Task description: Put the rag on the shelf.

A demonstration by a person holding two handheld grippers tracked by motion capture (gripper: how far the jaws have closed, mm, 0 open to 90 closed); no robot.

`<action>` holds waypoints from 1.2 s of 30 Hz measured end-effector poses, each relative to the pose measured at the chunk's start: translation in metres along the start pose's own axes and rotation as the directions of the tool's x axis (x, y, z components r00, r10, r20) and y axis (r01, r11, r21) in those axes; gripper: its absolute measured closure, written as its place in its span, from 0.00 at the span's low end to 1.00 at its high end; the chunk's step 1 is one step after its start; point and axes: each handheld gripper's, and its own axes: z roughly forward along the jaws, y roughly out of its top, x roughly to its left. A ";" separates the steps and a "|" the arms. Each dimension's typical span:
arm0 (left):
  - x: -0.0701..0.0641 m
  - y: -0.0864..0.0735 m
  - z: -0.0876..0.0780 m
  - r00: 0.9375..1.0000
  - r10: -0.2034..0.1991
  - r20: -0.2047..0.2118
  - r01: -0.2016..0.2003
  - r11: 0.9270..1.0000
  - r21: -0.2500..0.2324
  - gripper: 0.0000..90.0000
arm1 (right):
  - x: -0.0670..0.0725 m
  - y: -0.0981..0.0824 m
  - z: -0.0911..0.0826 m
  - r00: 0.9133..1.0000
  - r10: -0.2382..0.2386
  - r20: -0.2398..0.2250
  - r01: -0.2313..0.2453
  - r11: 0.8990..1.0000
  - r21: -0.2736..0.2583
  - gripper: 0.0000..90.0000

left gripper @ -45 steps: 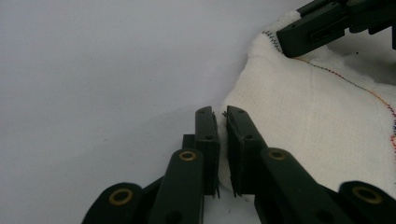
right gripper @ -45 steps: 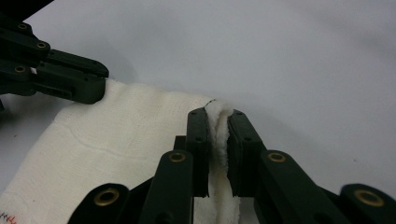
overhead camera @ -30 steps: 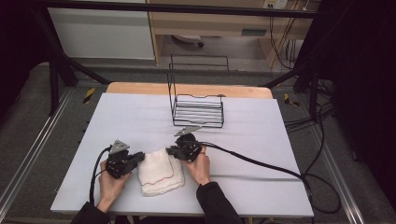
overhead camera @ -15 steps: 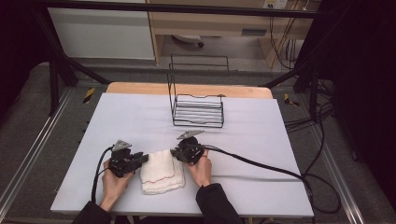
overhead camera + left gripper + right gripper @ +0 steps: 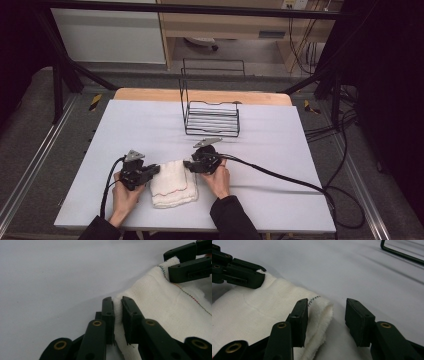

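Soft white cotton cloth (image 5: 173, 184), nubby and matt, edged in fine multicoloured stitching, at 6 o'clock on a smooth, matt pale-grey tabletop (image 5: 280, 150). Matt black plastic on the left hand-held gripper (image 5: 117, 315), brass-coloured rivets gleaming at the joints, flat pads pinched on a fluffy folded edge. Same dull black plastic on the right hand-held gripper (image 5: 327, 315), jaws just opened, terry pile against one pad alone. Thin black-coated metal wire rack (image 5: 211, 117) at 12 o'clock, slightly glossy. Bare light wood strip (image 5: 150, 95) along the far edge.

Right tool (image 5: 325, 322) newly open off towel (image 5: 262, 305)
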 end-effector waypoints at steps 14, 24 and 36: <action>0.003 -0.002 -0.001 1.000 0.013 0.023 -0.012 1.000 -0.023 0.92 | 0.003 -0.002 0.002 0.996 0.034 -0.078 -0.033 0.999 0.002 0.92; 0.000 0.002 -0.020 0.998 0.041 0.051 -0.033 0.989 -0.143 0.92 | 0.015 0.003 -0.019 0.997 -0.020 -0.070 0.013 0.996 -0.091 0.92; -0.011 0.008 -0.045 0.994 0.087 0.061 -0.068 0.959 -0.274 0.93 | 0.028 0.008 -0.049 0.995 -0.091 -0.045 0.080 0.975 -0.208 0.92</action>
